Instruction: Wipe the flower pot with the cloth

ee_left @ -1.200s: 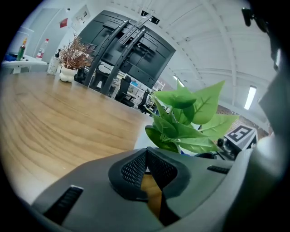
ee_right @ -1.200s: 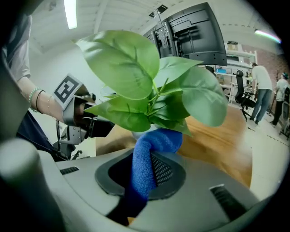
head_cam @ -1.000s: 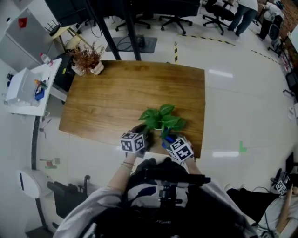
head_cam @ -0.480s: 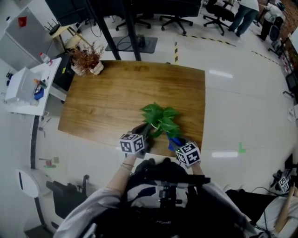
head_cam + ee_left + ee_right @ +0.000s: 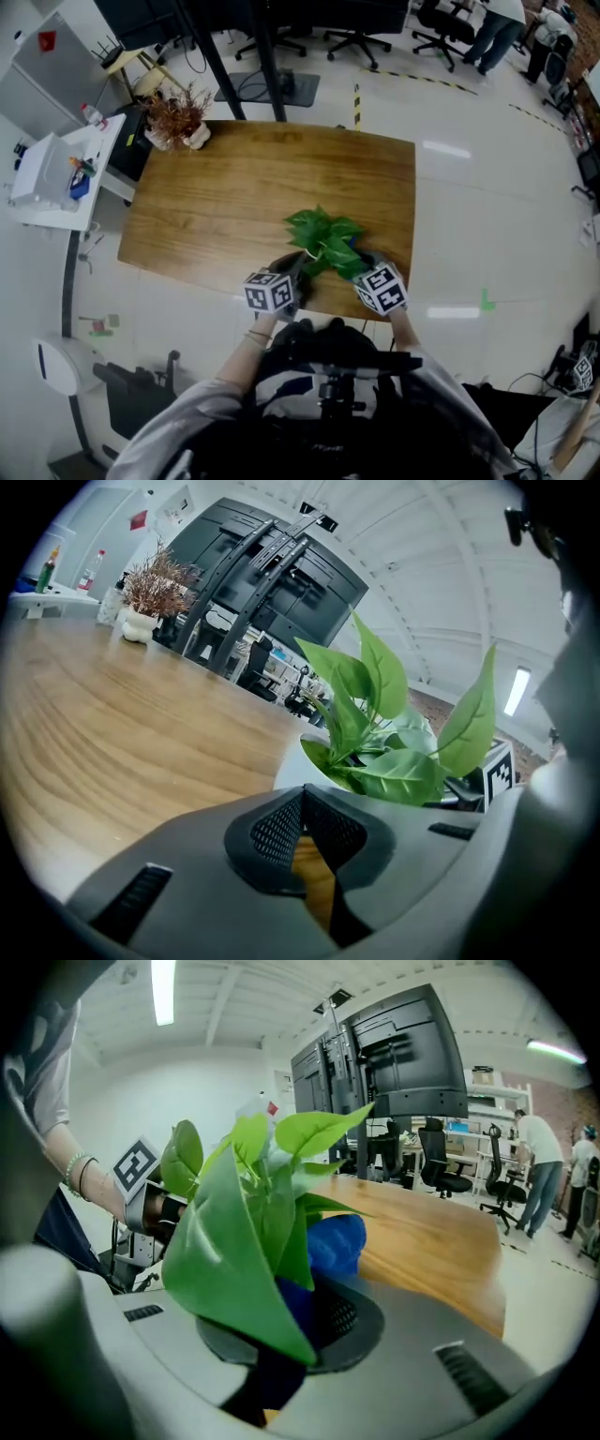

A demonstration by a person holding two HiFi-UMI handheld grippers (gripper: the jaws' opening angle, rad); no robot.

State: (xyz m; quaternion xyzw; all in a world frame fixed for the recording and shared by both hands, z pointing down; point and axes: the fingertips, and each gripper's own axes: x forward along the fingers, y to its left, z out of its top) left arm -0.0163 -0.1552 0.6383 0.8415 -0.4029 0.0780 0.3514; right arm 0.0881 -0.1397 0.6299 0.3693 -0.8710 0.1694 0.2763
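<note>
A leafy green plant [image 5: 323,241] stands near the front edge of the wooden table [image 5: 234,197]; its leaves cover most of its white flower pot [image 5: 302,769]. My left gripper [image 5: 292,268] sits at the pot's left side. Its jaws are shut with nothing between them [image 5: 302,797], and the pot stands just beyond the tips. My right gripper [image 5: 362,269] is at the pot's right side, shut on the blue cloth [image 5: 335,1241]. The cloth lies under the leaves [image 5: 234,1232], against the plant. The cloth does not show in the head view.
A dried plant in a white pot [image 5: 176,120] stands at the table's far left corner. A white side table [image 5: 56,173] with small items is to the left. The pot is close to the table's front edge. Office chairs and people are far behind.
My right gripper has swung with the cloth from the pot's front round to its right side. The plant has shifted slightly. The left gripper has stayed put.
</note>
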